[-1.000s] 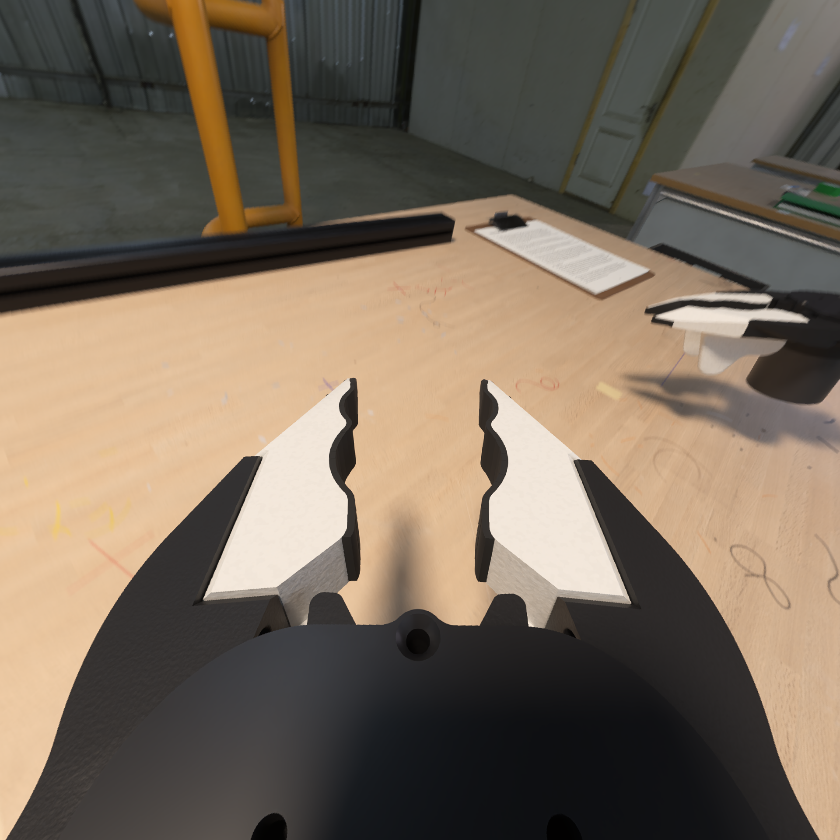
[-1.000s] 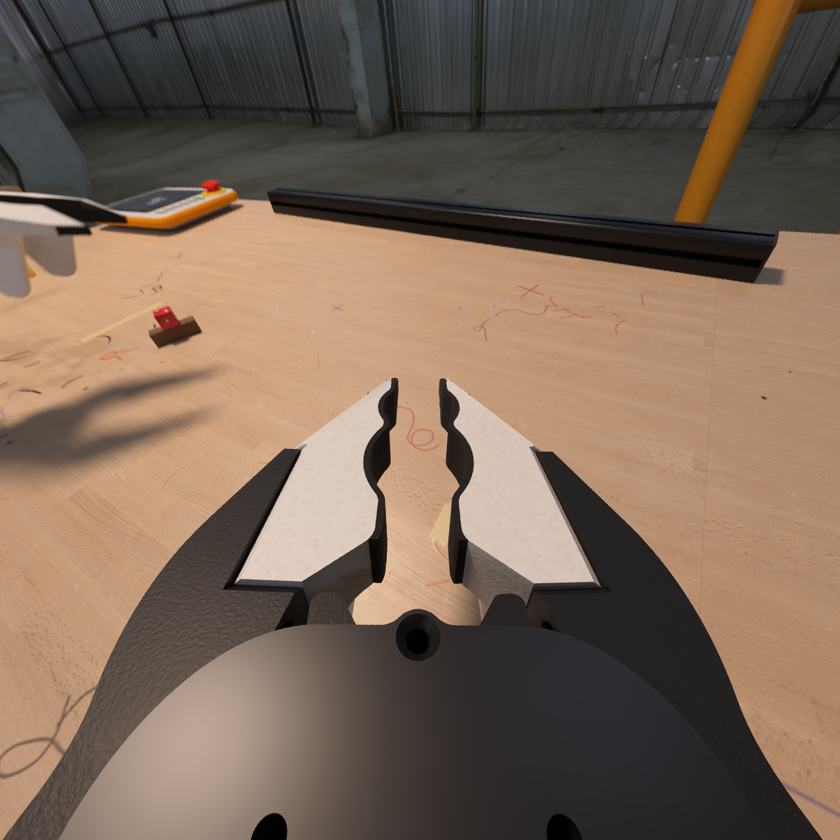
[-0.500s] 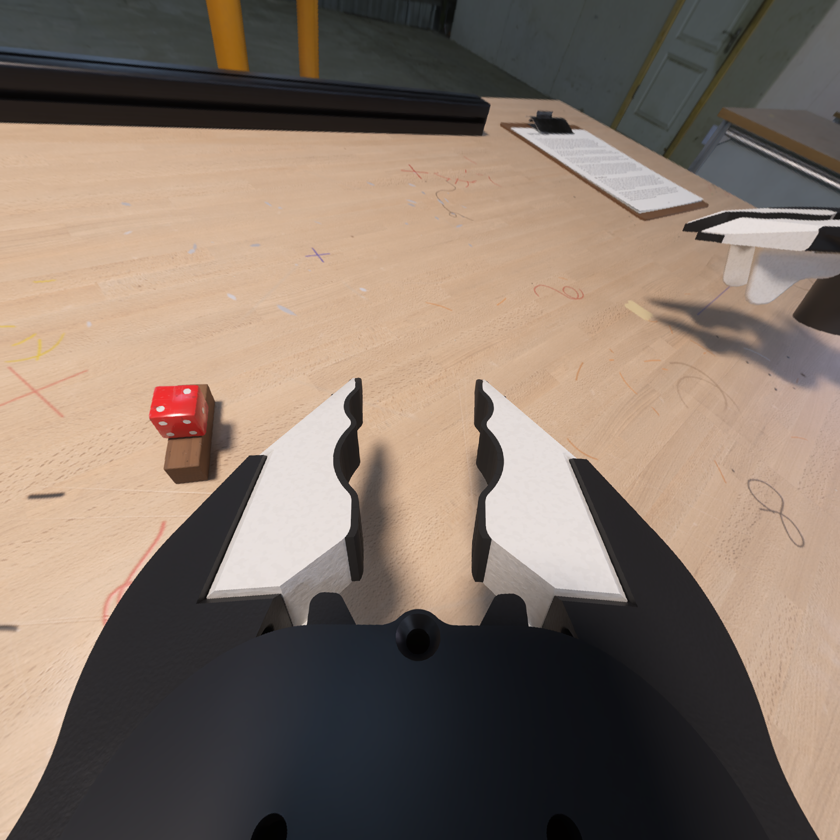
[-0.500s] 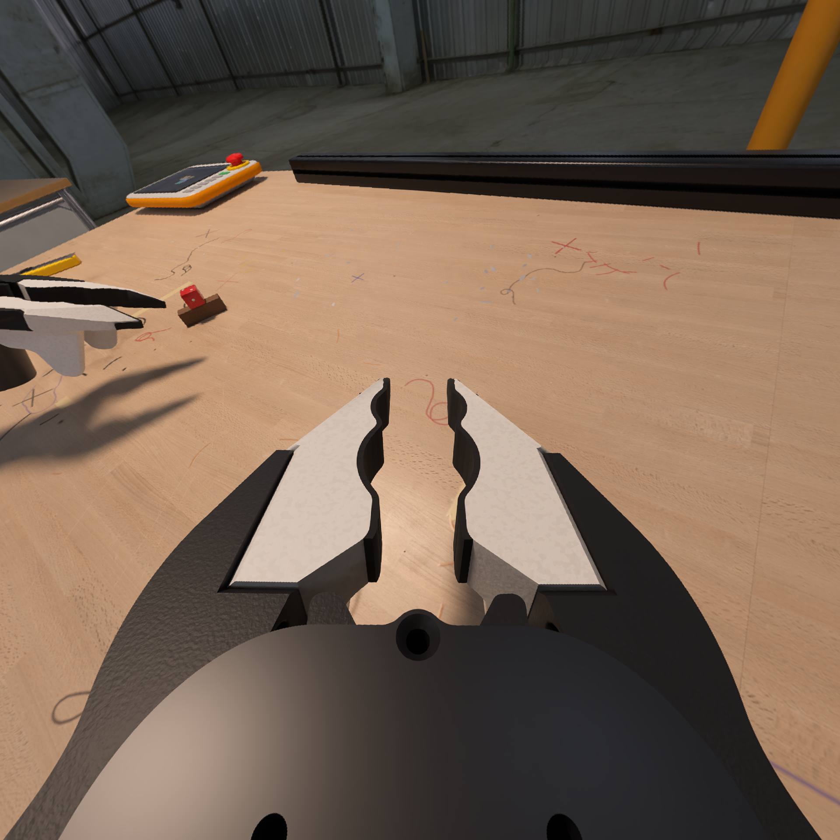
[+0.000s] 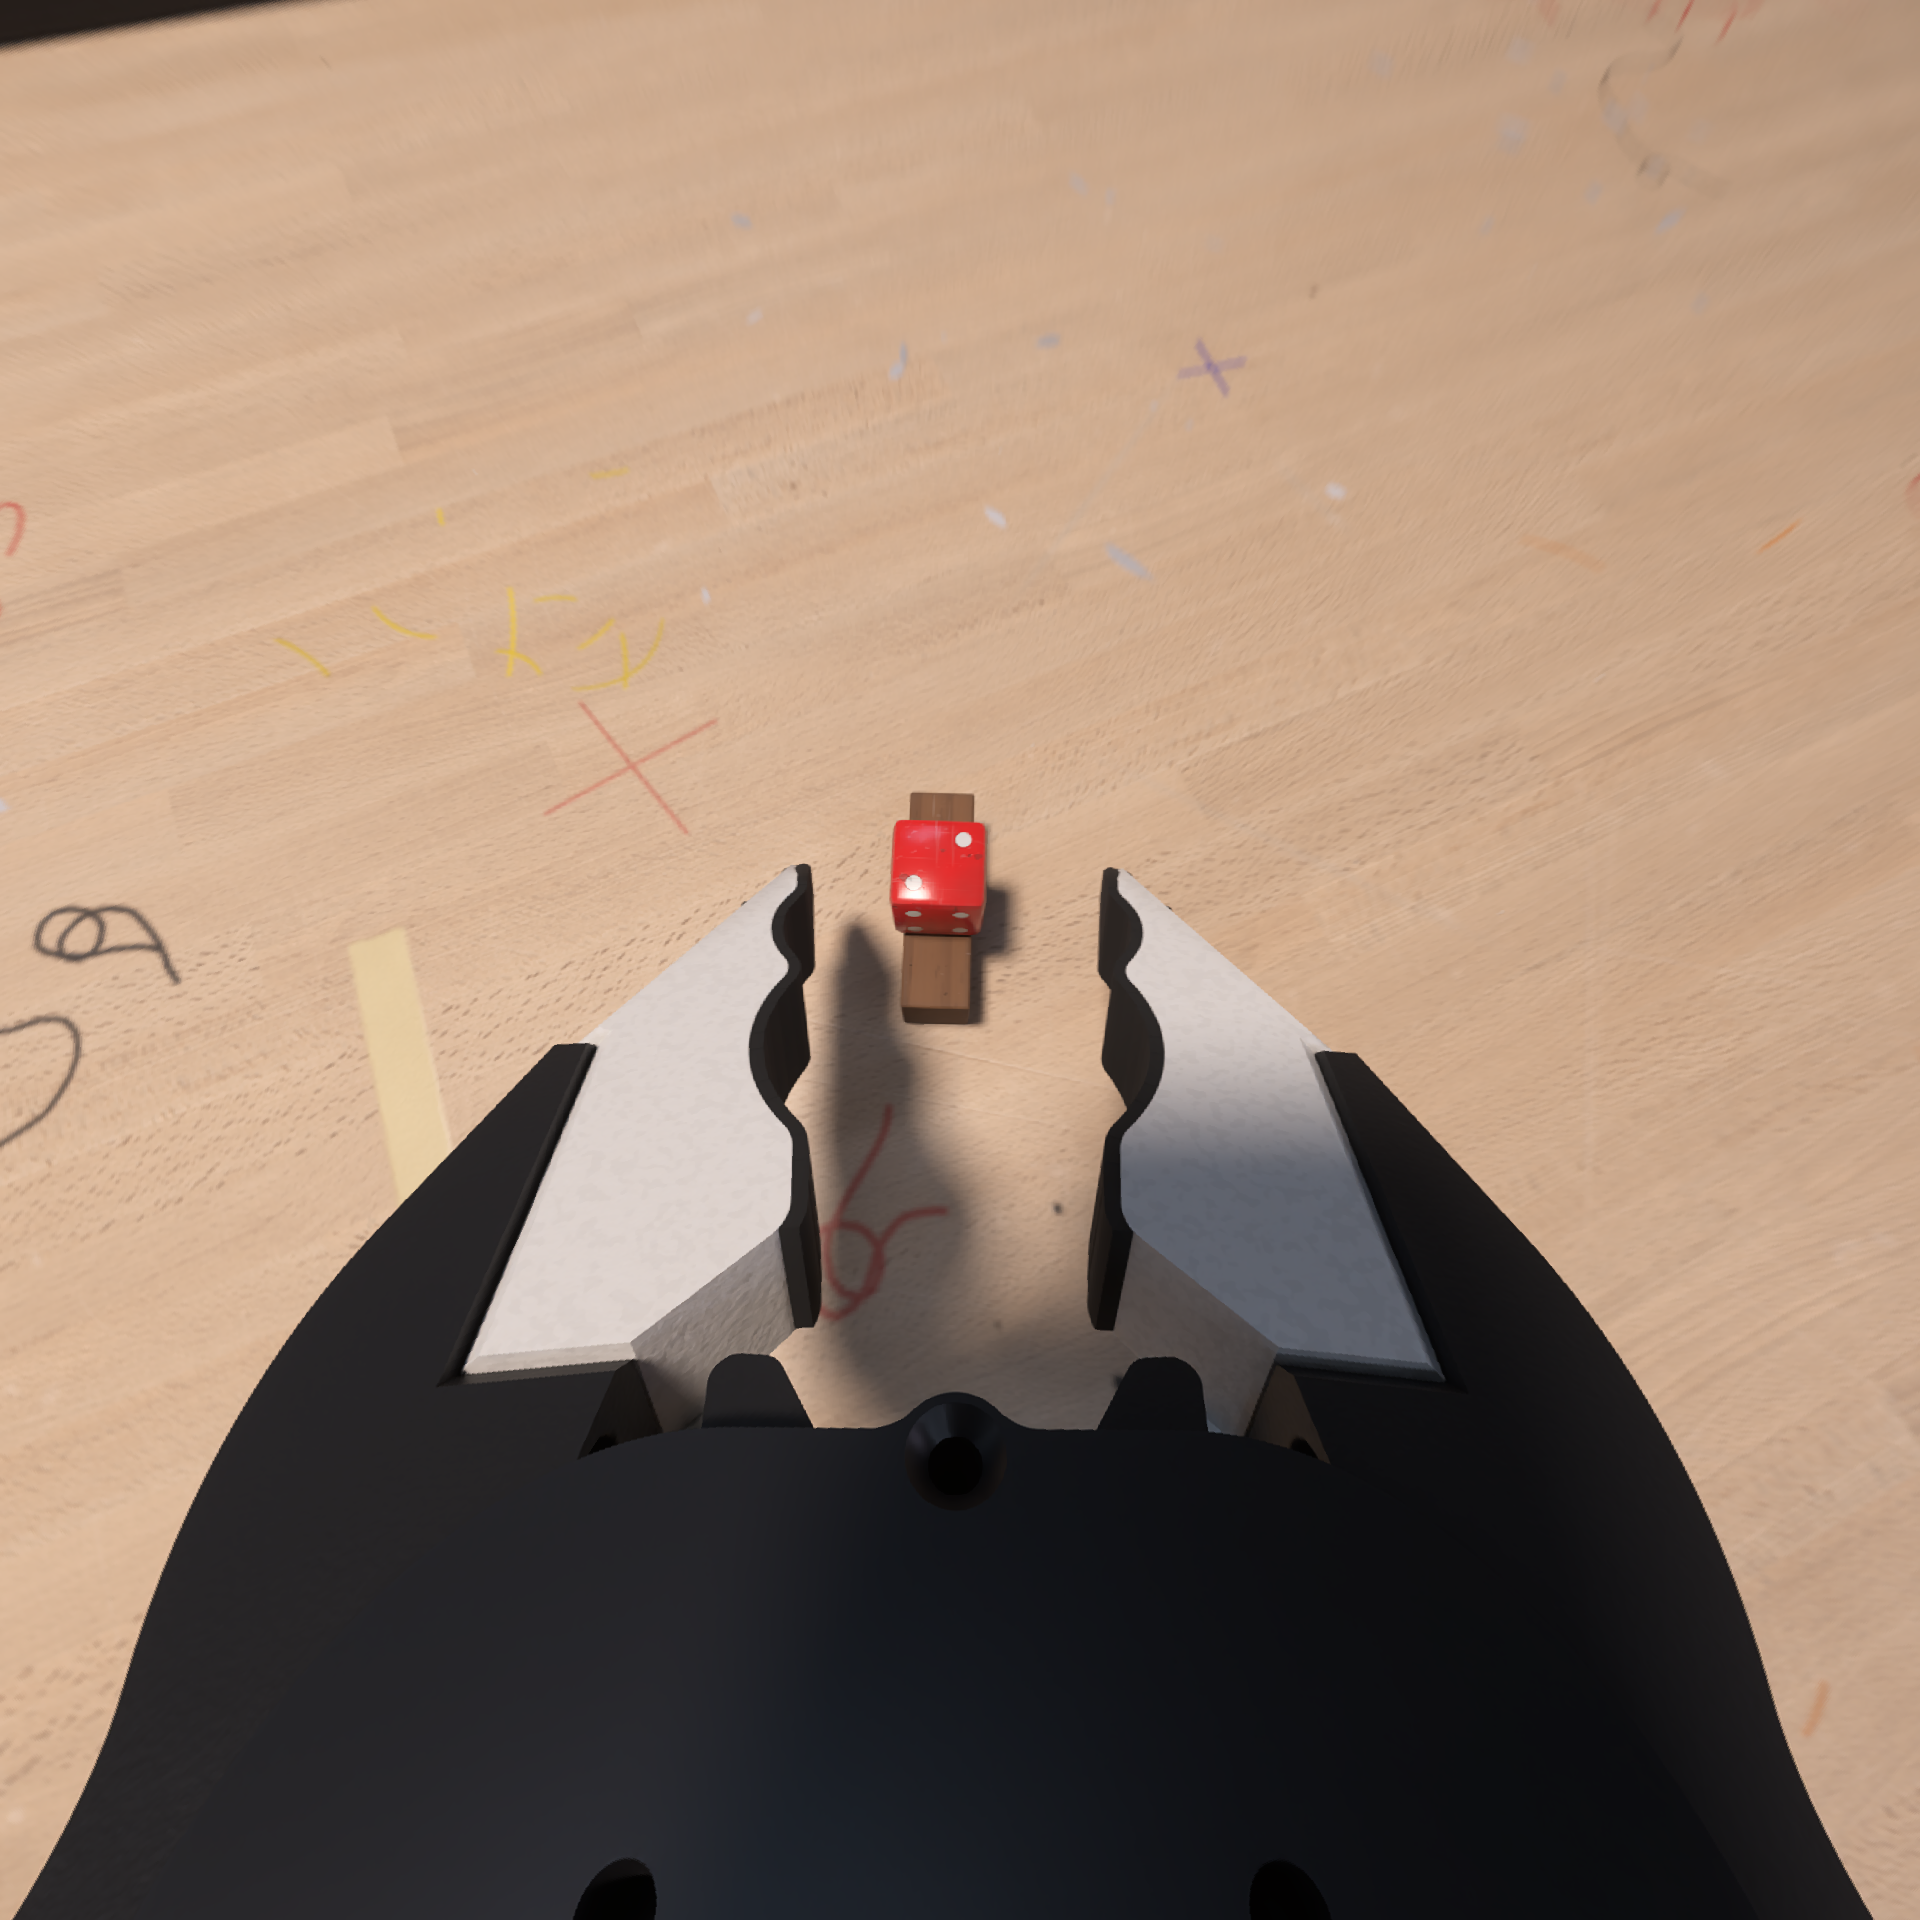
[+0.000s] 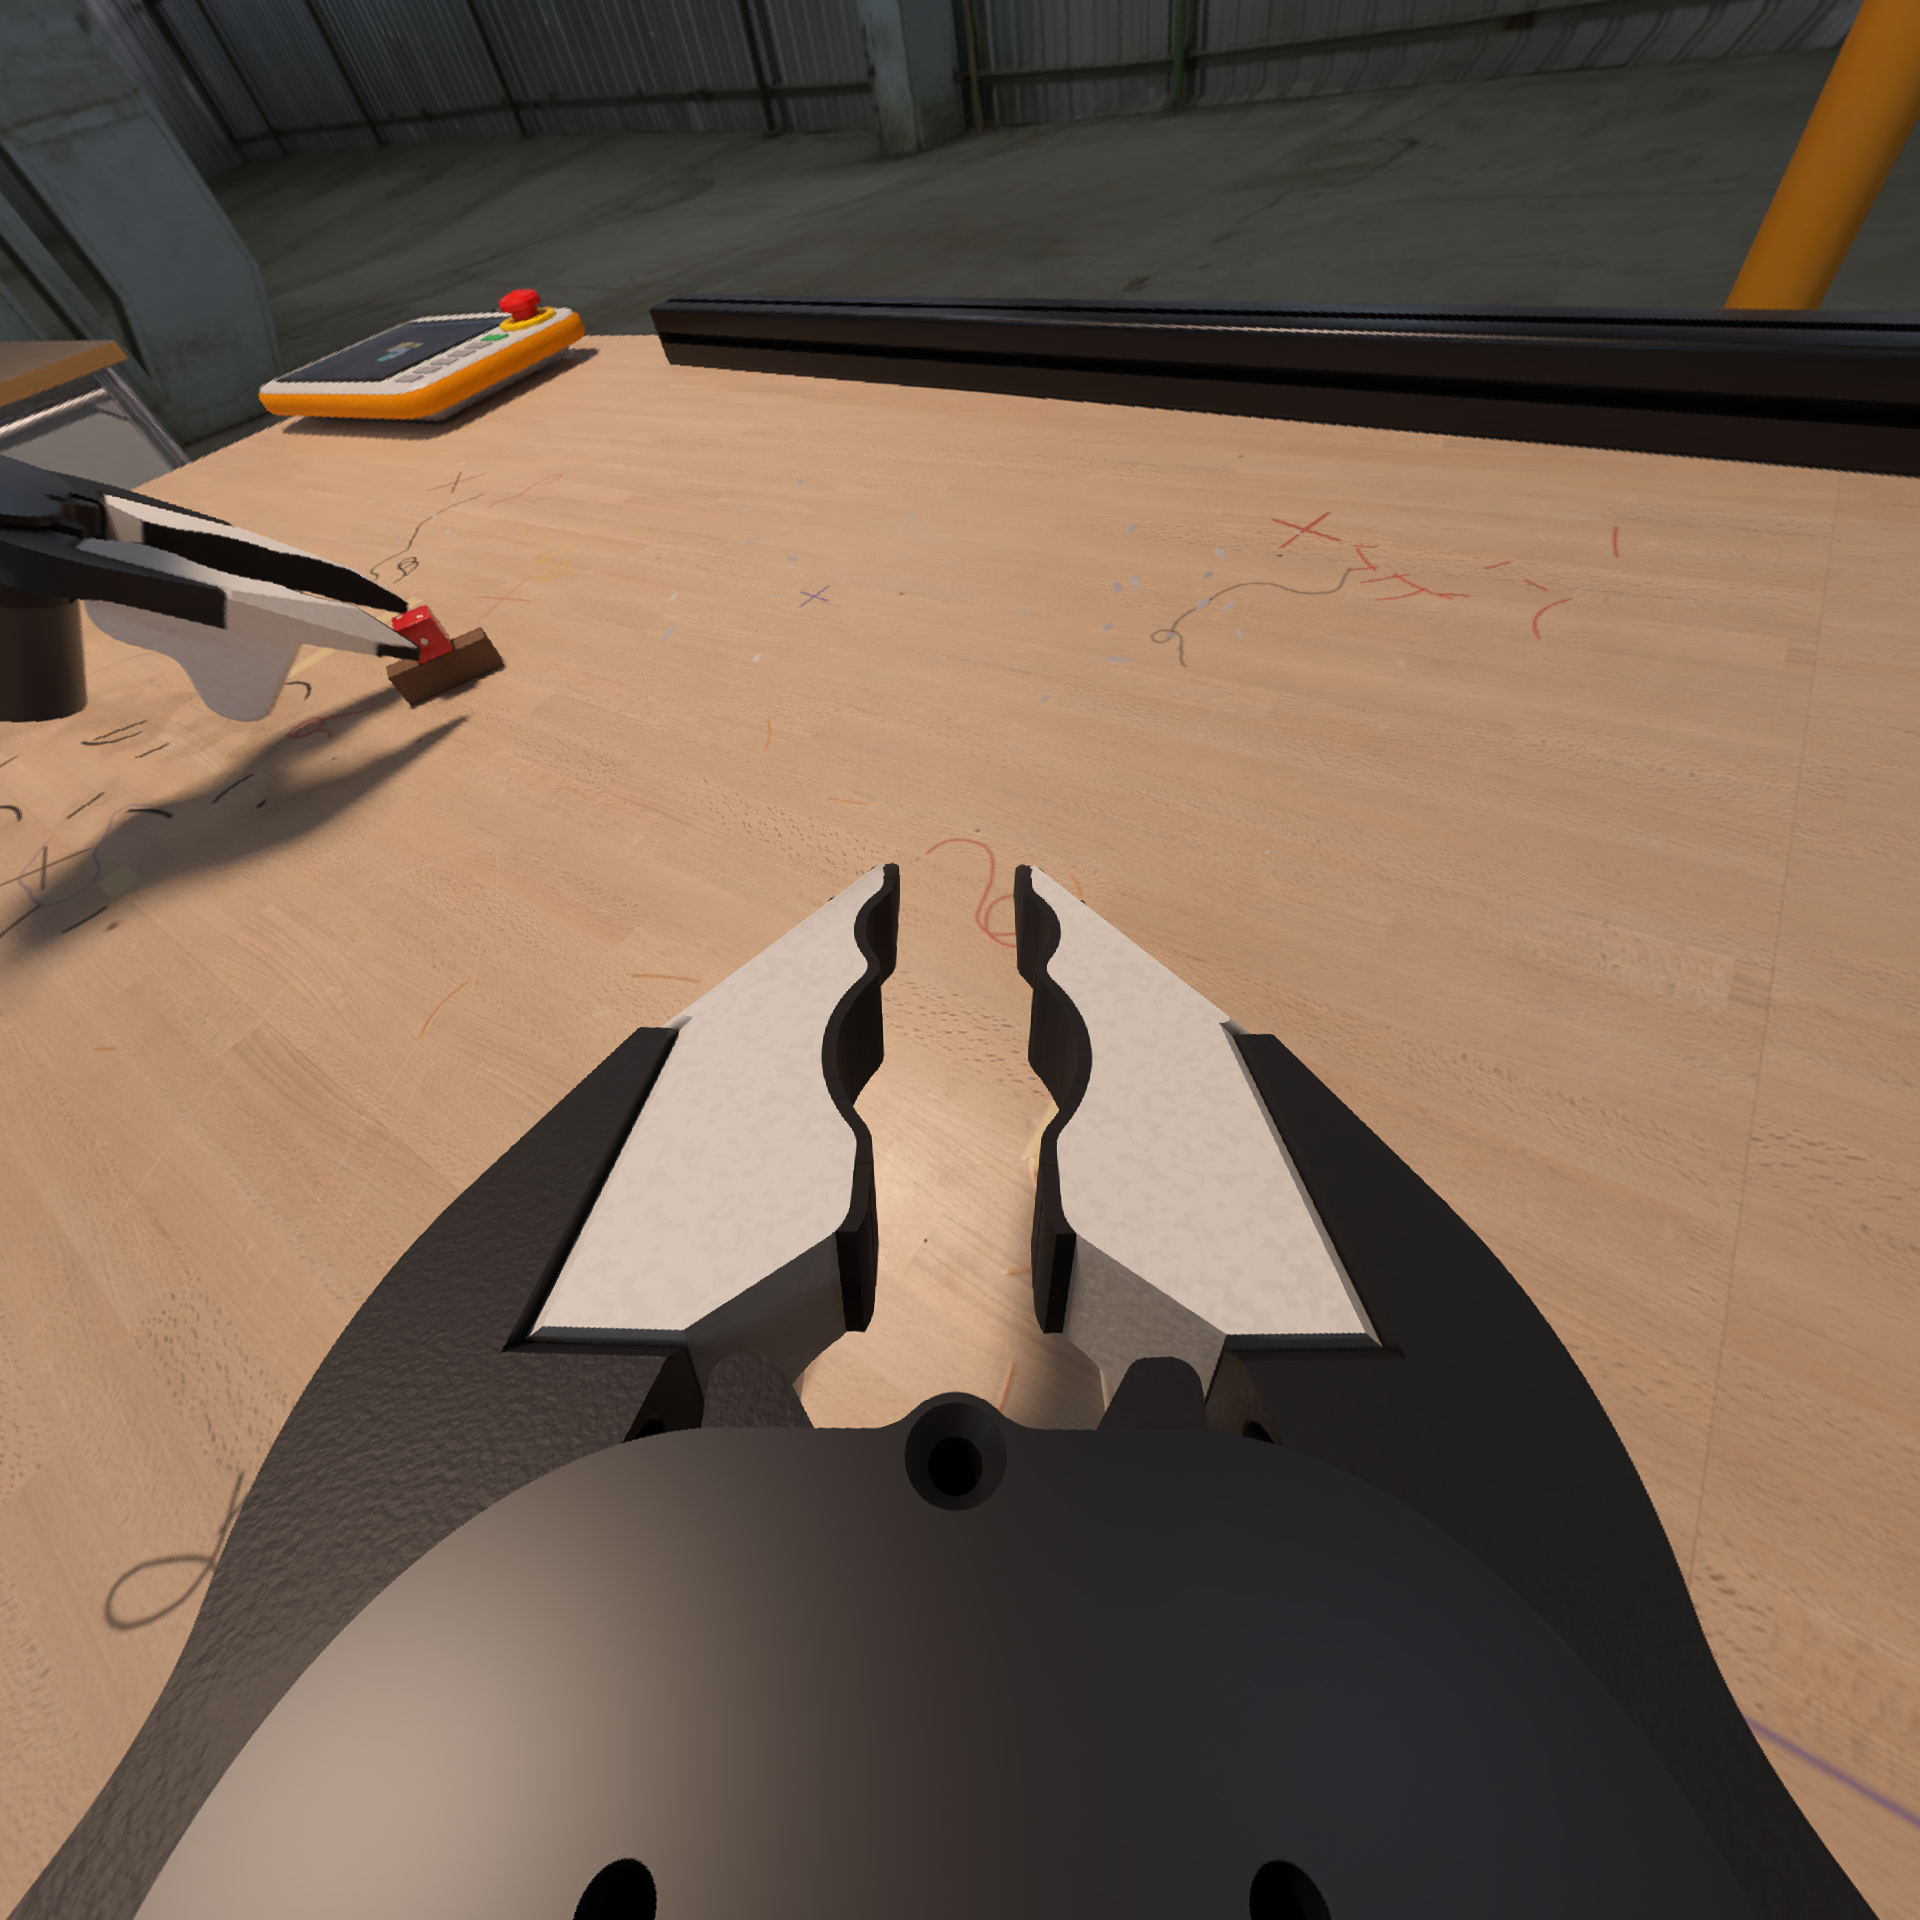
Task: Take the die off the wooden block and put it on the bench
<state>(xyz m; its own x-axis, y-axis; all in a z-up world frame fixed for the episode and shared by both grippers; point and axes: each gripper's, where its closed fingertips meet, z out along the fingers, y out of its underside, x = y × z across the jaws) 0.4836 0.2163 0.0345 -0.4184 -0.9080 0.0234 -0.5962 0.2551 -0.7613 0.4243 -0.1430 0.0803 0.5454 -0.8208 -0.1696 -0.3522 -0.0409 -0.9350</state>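
Early stage: red die [image 5: 937,875] on wooden block [image 5: 937,977], at 12 o'clock just ahead of left gripper [image 5: 954,883], jaws wide apart, holding nothing. Right gripper [image 6: 956,881] narrowly parted, empty, well apart. Grasp, lift and placing on bench [image 5: 1455,727] all left.

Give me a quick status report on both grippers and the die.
Left gripper open, lined up on die. Die on wooden block, ungrasped. Right gripper open, empty, well clear. Nothing in the way.
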